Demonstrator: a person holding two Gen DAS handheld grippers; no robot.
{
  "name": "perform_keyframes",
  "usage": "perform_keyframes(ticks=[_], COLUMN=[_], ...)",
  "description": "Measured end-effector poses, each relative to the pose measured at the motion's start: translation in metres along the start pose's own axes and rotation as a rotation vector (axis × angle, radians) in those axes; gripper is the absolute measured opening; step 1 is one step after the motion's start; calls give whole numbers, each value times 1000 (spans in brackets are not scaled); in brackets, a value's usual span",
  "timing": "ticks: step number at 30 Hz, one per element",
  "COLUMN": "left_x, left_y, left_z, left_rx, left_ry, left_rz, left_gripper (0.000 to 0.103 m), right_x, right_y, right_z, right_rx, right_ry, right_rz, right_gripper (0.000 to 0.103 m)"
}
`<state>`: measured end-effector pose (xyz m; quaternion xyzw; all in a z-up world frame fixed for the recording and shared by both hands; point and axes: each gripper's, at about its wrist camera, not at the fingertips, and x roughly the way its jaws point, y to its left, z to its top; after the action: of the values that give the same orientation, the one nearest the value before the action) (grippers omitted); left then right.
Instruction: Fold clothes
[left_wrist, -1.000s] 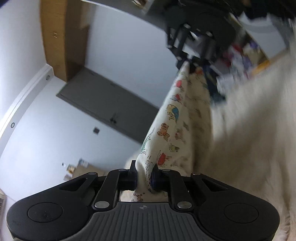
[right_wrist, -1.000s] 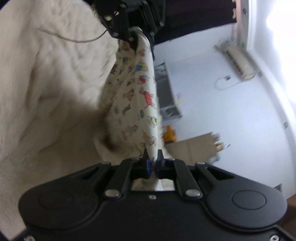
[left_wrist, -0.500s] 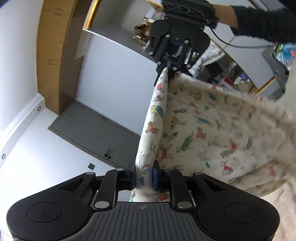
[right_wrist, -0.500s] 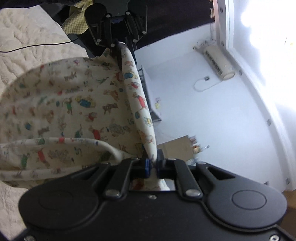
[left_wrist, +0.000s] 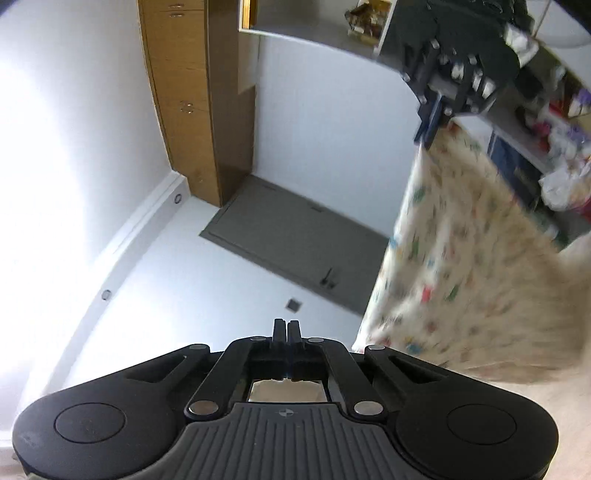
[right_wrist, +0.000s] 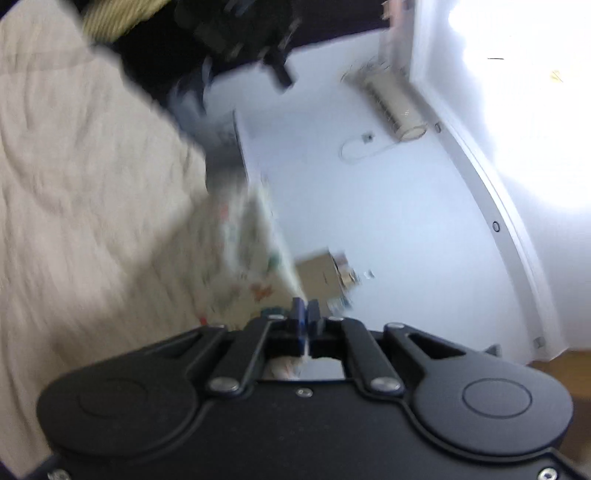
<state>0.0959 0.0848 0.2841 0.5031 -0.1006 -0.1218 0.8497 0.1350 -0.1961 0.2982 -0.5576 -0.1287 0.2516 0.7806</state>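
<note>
The cream garment printed with small animals (left_wrist: 443, 266) hangs by one corner from my right gripper (left_wrist: 434, 127), high at the right of the left wrist view. It falls to the cream quilt (left_wrist: 535, 332). My left gripper (left_wrist: 286, 326) is closing, fingers together, with nothing between them. In the right wrist view my right gripper (right_wrist: 306, 312) closes tight on the garment's edge. The blurred garment (right_wrist: 247, 251) trails up and left over the quilt (right_wrist: 74, 166). The left gripper (right_wrist: 240, 33) is a dark blur at the top, apart from the cloth.
A wooden wardrobe (left_wrist: 192, 103) and a grey door (left_wrist: 295, 236) stand ahead of the left gripper, with cluttered shelves (left_wrist: 546, 140) to the right. Ahead of the right gripper are an air conditioner (right_wrist: 391, 103), a cardboard box (right_wrist: 321, 273) and a person's dark clothing (right_wrist: 332, 18).
The garment has come out of the left gripper, whose fingers have closed together. It now hangs only from the right gripper. Both grippers have risen and moved apart.
</note>
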Motion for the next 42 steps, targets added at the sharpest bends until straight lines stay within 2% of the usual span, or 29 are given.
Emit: perform_keyframes(ticks=[1, 2, 3, 4, 5, 7, 8, 10, 12, 13, 14, 18, 22, 24, 30, 32, 34, 35, 36, 39, 42], left_x=[0, 1, 0, 1, 4, 13, 16, 25, 30, 34, 32, 43, 44, 43, 57, 60, 60, 61, 62, 73, 93], left_y=[-12, -27, -58, -75, -93, -142, -154, -192, -210, -219, -218, -234, -248, -255, -279, -283, -283, -283, -284, -285, -285], left_z=[-5, -8, -15, -20, -25, -37, -42, -58, -69, -77, -85, -106, -119, -122, -122, -121, -119, -119, -119, -118, -111], left_rx=[-54, -74, -90, -108, -129, -137, -127, -96, -67, -50, -46, -53, -108, -104, -110, -119, -126, -117, -108, -92, -144], left_ry=[12, 7, -19, -26, -17, 2, 14, 78, 112, 133, 145, 227, 236, 243, 251, 249, 245, 248, 252, 277, 271], left_rz=[-81, -133, -212, -251, -289, -407, -426, -479, -494, -498, -497, -480, -477, -477, -483, -485, -484, -482, -479, -441, -382], left_gripper=[3, 13, 19, 34, 38, 38, 38, 39, 46, 52, 53, 55, 63, 64, 65, 67, 68, 69, 70, 70, 70], right_x=[-1, -1, -1, 0, 1, 10, 21, 32, 43, 48, 49, 50, 61, 76, 124, 137, 149, 154, 157, 152, 133], right_y=[17, 33, 48, 63, 79, 112, 137, 168, 205, 222, 235, 253, 263, 272, 311, 324, 338, 341, 337, 310, 263], right_z=[-5, -11, -18, -26, -35, -57, -73, -89, -99, -101, -103, -92, -75, -64, -44, -39, -37, -36, -36, -35, -35], right_rx=[-21, -9, 21, 51, 78, 111, 110, 102, 139, 167, 187, 304, 268, 206, 64, 57, -1, -17, 2, 72, 179], right_ry=[2, 17, 28, 40, 53, 100, 160, 221, 248, 253, 255, 231, 265, 320, 492, 524, 545, 552, 551, 515, 464], right_rz=[7, 43, 95, 147, 192, 263, 302, 346, 391, 409, 420, 446, 466, 472, 454, 474, 471, 462, 447, 403, 387], right_gripper=[0, 0, 0, 0, 1, 5, 8, 18, 46, 51, 55, 59, 58, 52, 52, 52, 49, 31, 7, 6, 5])
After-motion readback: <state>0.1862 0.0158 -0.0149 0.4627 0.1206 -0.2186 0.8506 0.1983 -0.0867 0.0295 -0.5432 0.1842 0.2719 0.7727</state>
